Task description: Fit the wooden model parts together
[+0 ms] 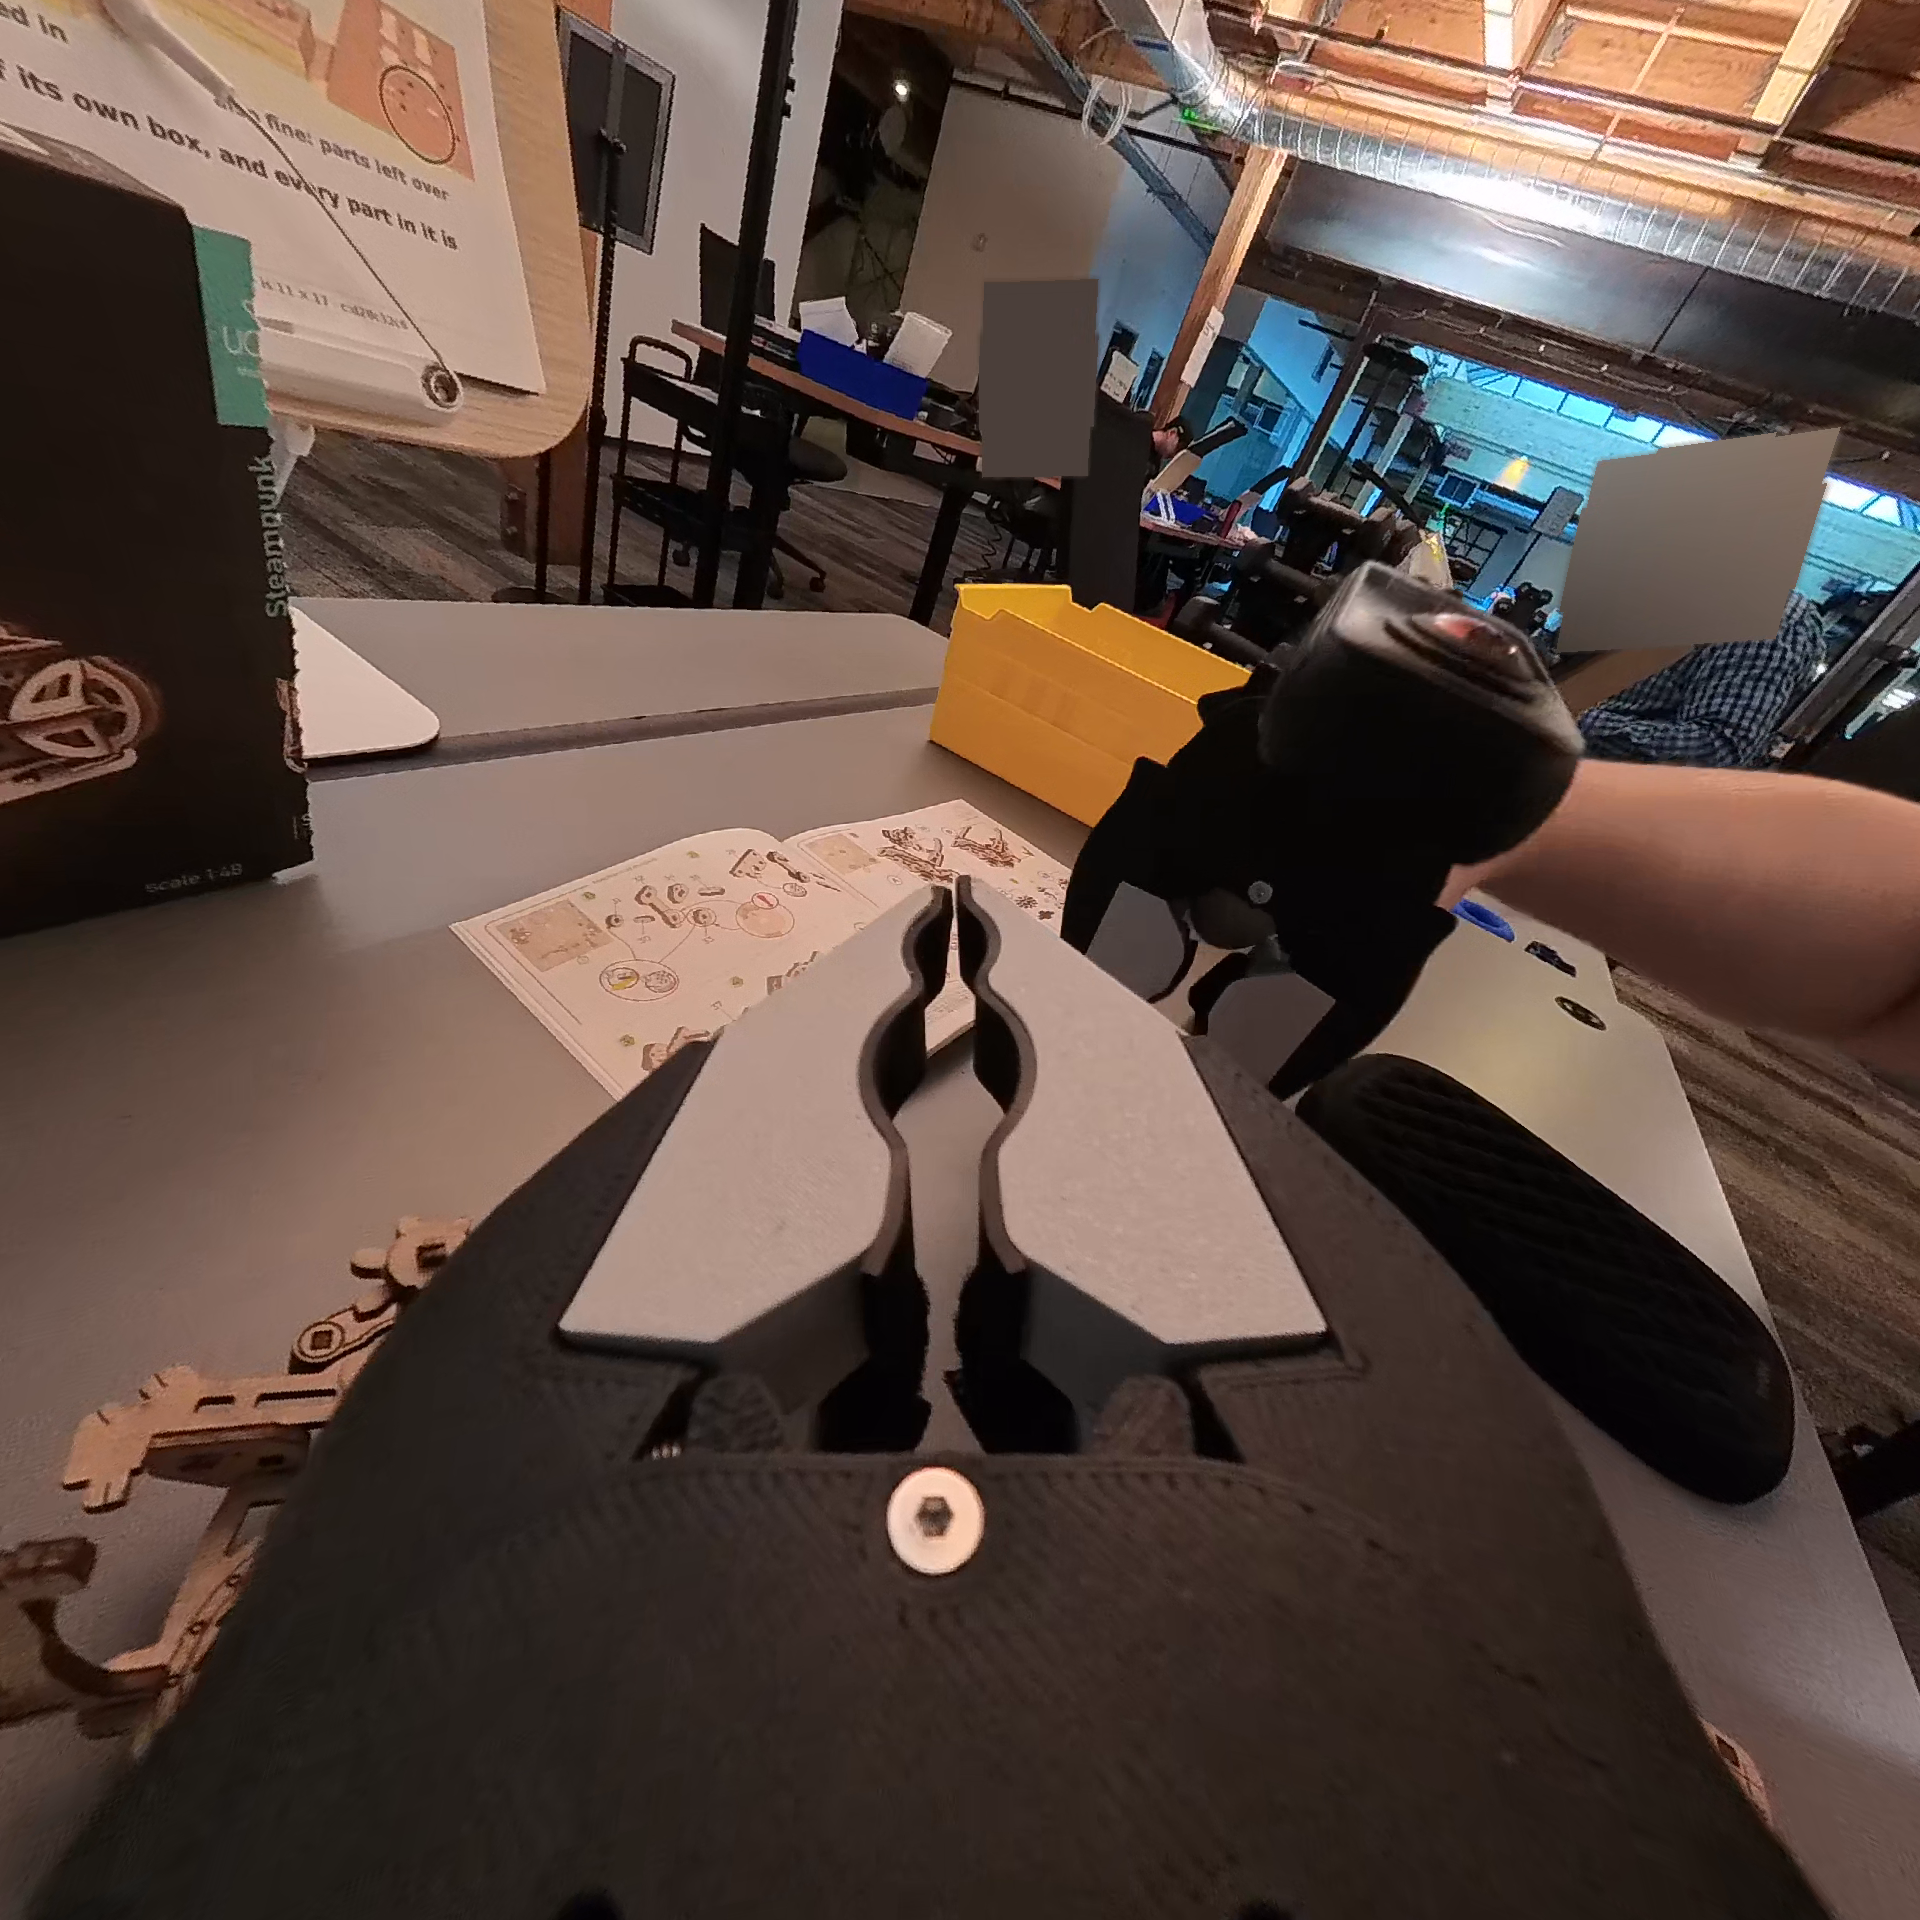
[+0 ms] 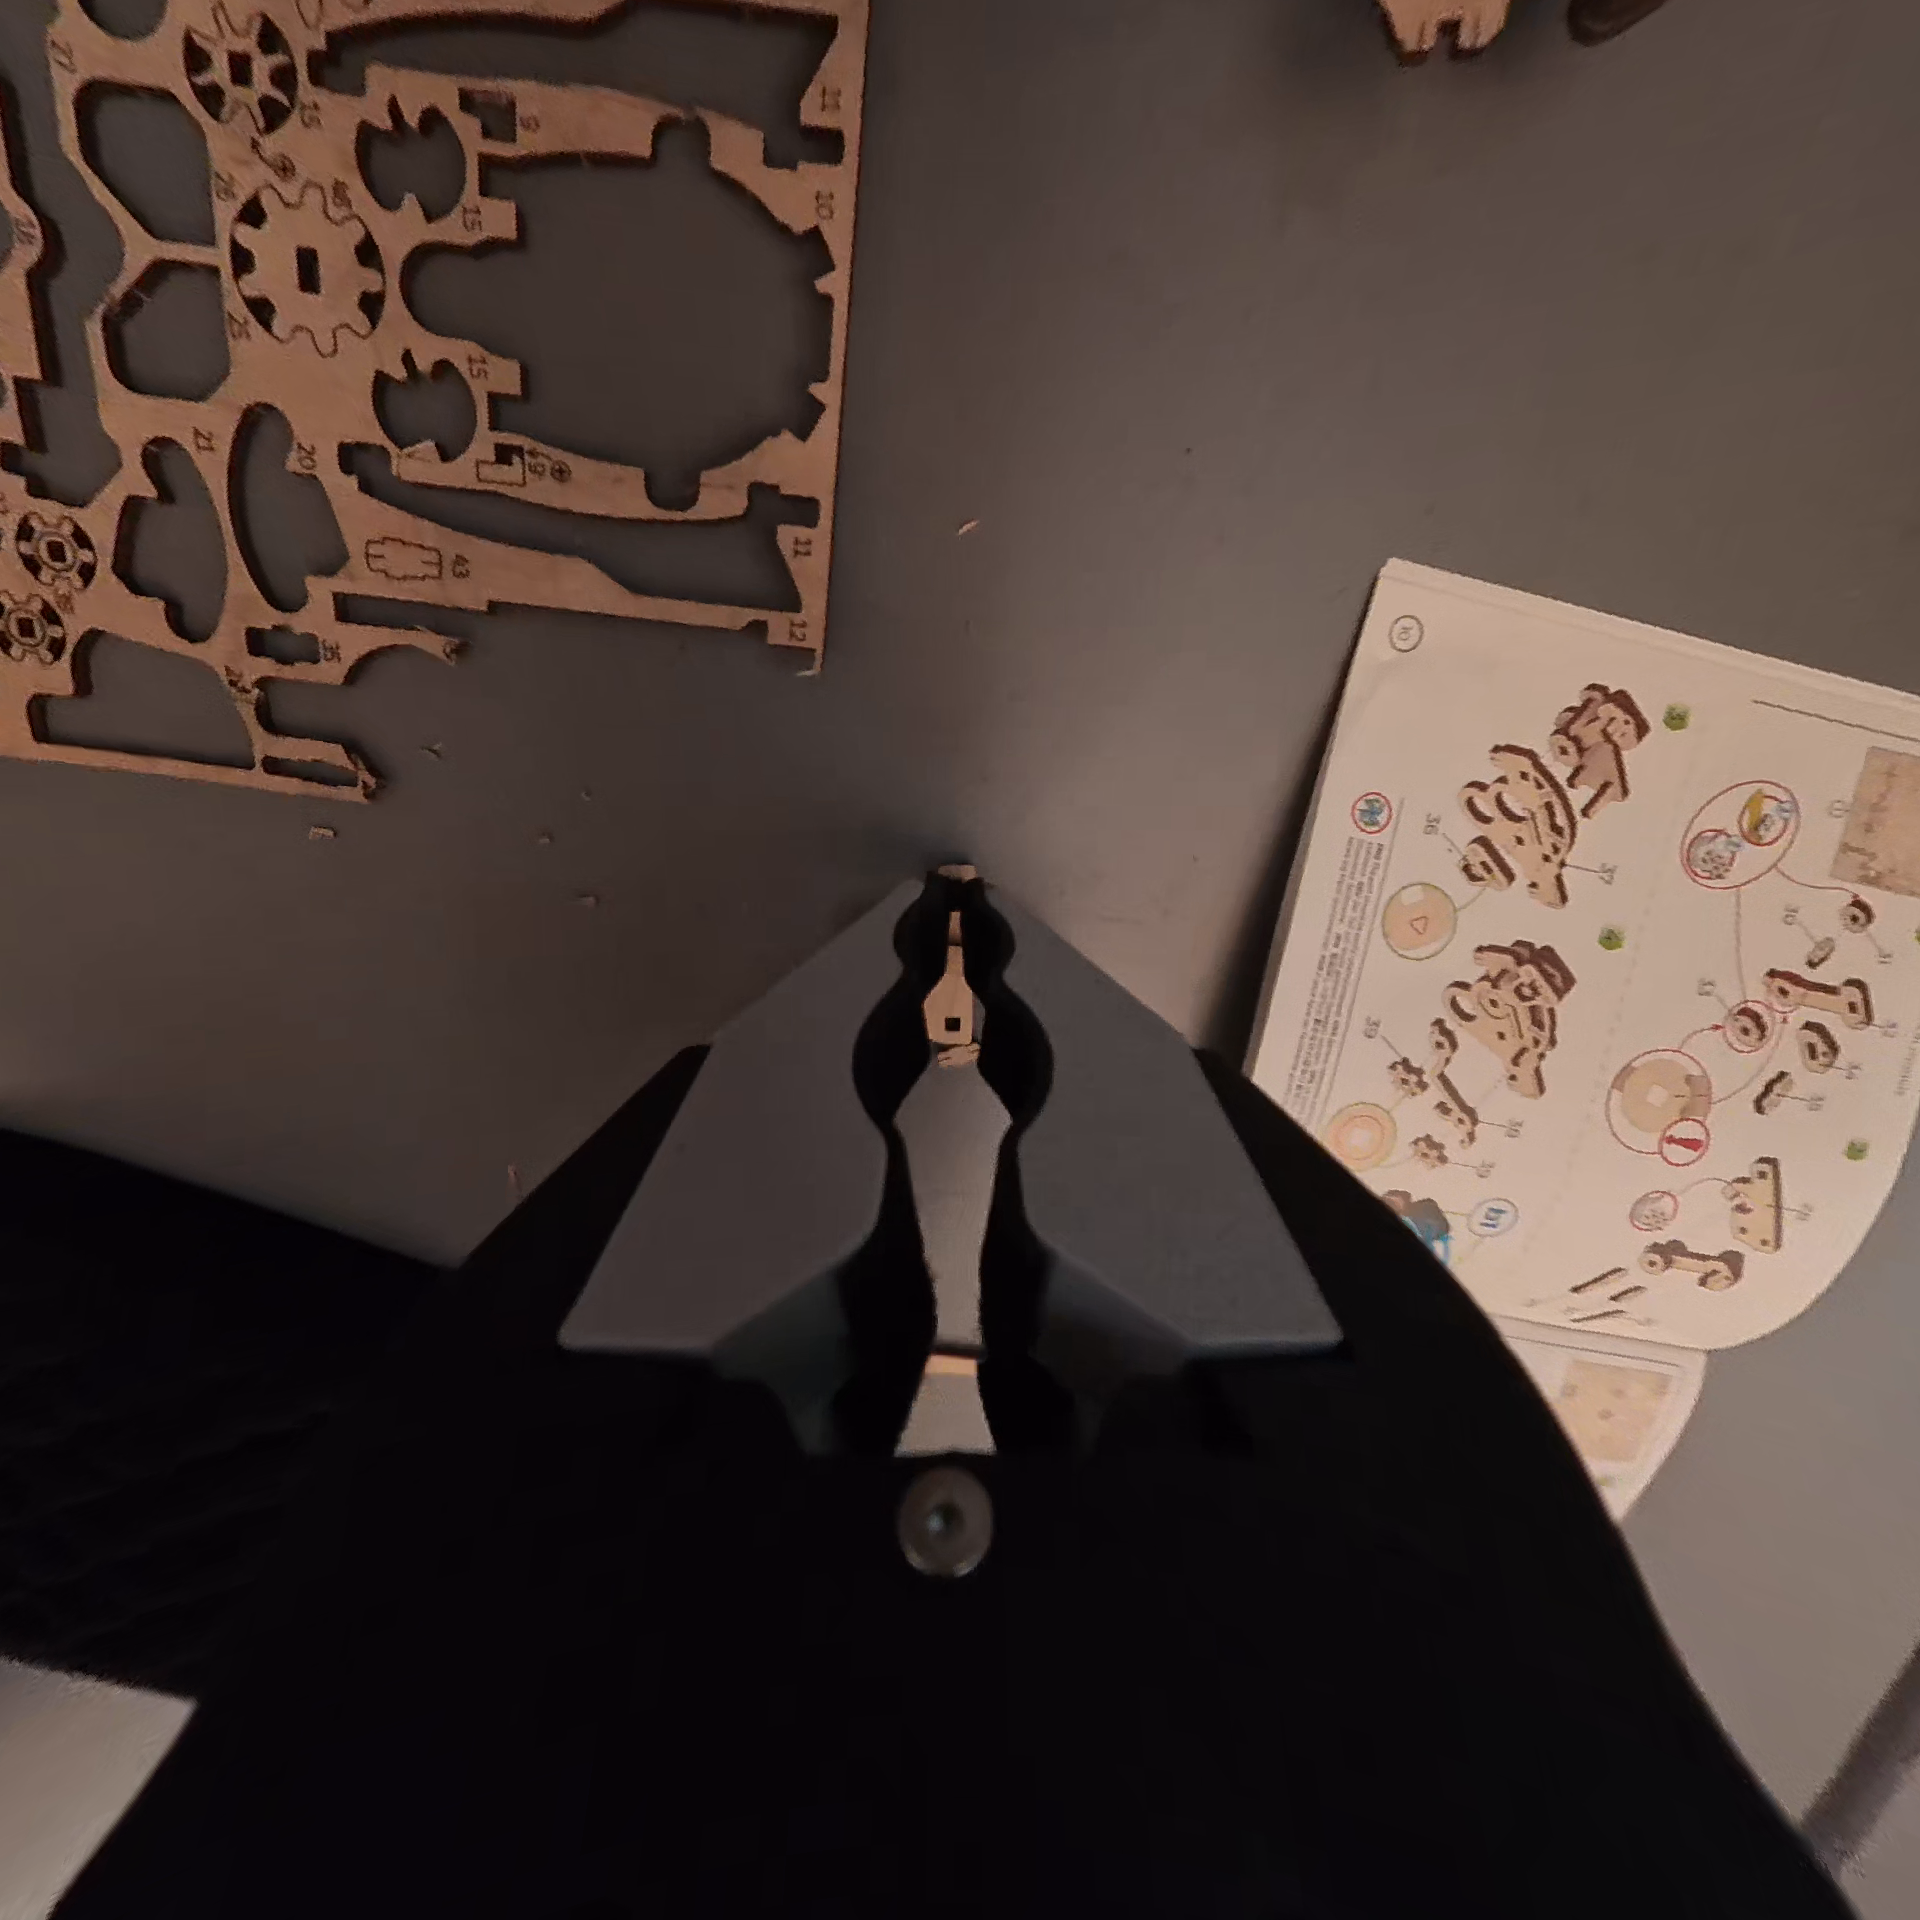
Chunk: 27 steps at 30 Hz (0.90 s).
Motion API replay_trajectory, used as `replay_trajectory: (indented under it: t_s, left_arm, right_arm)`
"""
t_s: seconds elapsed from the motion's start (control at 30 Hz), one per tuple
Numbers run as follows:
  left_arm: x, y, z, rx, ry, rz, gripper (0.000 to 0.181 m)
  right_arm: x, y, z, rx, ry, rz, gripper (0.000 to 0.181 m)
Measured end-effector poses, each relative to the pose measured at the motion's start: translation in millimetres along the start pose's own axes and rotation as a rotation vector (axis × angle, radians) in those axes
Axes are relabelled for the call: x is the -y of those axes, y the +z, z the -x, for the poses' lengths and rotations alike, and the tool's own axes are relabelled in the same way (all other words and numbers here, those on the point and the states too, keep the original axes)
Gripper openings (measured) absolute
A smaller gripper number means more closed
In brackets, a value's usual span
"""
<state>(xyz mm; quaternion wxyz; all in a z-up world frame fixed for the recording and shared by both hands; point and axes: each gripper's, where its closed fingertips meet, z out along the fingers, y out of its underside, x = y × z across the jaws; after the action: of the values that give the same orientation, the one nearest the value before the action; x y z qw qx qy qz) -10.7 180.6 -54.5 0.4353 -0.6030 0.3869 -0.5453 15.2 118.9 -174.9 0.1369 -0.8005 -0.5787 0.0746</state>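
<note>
In the left wrist view, the left gripper [image 1: 954, 904] is hovering with its tips pressed together on nothing, above the grey bench [image 1: 208, 1039] and the pale laser-cut wooden assembly [image 1: 197, 1455]. In the right wrist view, the right gripper [image 2: 954, 883] is pinching a small flat wooden piece [image 2: 951, 1003] at its very tips; so slim a hold is risking a twist or drop.

Two tools are in play: the left tool [image 1: 954, 914] and the right tool [image 2: 954, 881], each with two fingers. One small wooden part [image 2: 950, 1013] sits between the right tool's fingers. One punched-out wooden sheet [image 2: 436, 416] lies on the grey surface [image 2: 1143, 416], with two toothed gears [image 2: 304, 267] left in it. One open instruction booklet [image 2: 1621, 966], one yellow bin [image 1: 1070, 707], one dark model box [image 1: 125, 582] and one partly built wooden assembly [image 1: 208, 1444] complete the count.
</note>
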Motion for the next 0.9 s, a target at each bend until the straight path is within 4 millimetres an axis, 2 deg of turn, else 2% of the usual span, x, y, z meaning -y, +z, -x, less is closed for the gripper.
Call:
replay_trajectory:
  t_s: [0.2,0.43,0.9]
  left_arm:
    - [3.4,-2.1,1.4,0.009,-0.001,-0.016,0.0]
    - [3.1,-1.7,0.5,0.009,0.002,-0.016,0.0]
    - [1.9,-1.2,0.6,0.005,-0.007,-0.011,0.0]
  right_arm:
    - [-1.1,0.8,0.0,0.008,-0.047,0.145,0.001]
    - [0.1,2.1,0.0,0.01,-0.067,0.209,0.001]
    - [-0.2,1.9,-0.2,0.016,0.011,0.011,0.002]
